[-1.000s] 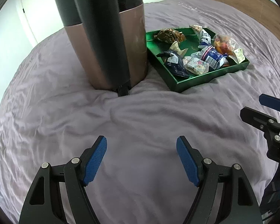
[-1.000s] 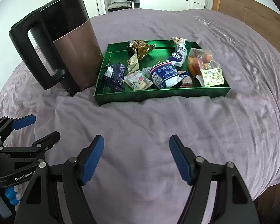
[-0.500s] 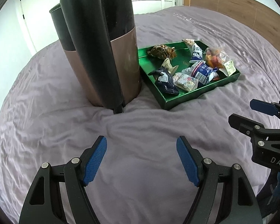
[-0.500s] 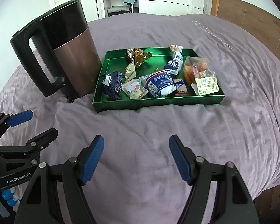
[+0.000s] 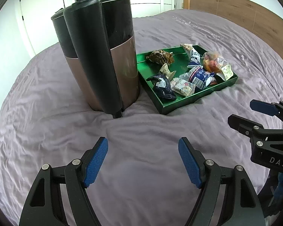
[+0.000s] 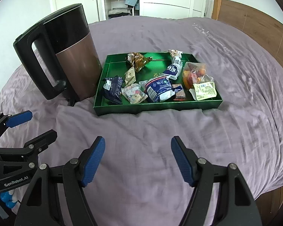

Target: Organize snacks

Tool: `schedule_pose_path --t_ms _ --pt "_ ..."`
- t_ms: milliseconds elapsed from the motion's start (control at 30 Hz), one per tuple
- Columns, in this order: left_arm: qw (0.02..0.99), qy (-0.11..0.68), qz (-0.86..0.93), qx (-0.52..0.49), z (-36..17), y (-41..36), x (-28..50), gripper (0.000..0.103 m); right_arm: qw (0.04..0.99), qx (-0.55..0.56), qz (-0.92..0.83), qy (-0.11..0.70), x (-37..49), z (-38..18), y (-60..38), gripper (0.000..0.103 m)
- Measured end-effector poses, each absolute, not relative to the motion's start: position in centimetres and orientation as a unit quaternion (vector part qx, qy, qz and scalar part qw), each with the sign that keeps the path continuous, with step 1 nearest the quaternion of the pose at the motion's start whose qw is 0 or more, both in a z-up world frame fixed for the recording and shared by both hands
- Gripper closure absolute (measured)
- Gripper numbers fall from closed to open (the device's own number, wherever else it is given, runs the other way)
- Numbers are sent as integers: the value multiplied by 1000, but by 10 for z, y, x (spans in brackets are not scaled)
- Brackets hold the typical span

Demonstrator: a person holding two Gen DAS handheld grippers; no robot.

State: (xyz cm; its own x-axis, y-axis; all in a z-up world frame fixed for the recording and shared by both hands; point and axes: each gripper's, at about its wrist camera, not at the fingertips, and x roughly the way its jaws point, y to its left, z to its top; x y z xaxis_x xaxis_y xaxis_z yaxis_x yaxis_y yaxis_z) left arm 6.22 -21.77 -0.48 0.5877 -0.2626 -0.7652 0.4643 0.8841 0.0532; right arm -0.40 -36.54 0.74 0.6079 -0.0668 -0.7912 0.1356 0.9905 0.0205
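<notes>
A green tray (image 6: 156, 108) (image 5: 181, 103) lies on a purple bedspread and holds several wrapped snacks: a dark blue packet (image 6: 112, 88), a brown foil packet (image 6: 137, 59), a blue-and-white bag (image 6: 159, 89) and a clear bag of orange sweets (image 6: 195, 73). My left gripper (image 5: 143, 159) hovers open over bare bedspread, well short of the tray, nothing between its blue pads. My right gripper (image 6: 137, 157) is likewise open and empty in front of the tray. Each gripper shows at the edge of the other's view.
A tall black-and-copper electric kettle (image 6: 69, 64) (image 5: 101, 66) stands upright against the tray's left side. A wooden headboard (image 6: 254, 26) runs along the right. White wardrobe doors and open shelves (image 6: 118, 0) stand beyond the bed. The bedspread (image 6: 235, 113) is wrinkled.
The left gripper has risen and tilted up a little, so the kettle and tray sit lower and farther in its view. The right view also tilted up slightly. Both jaws kept their width.
</notes>
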Motion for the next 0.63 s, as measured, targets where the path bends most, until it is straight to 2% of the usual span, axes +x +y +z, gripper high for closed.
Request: schedule_pose_path --t_ms 633 --pt "887 396 -203 124 -1 -216 59 31 897 37 -62 437 -6 10 -366 16"
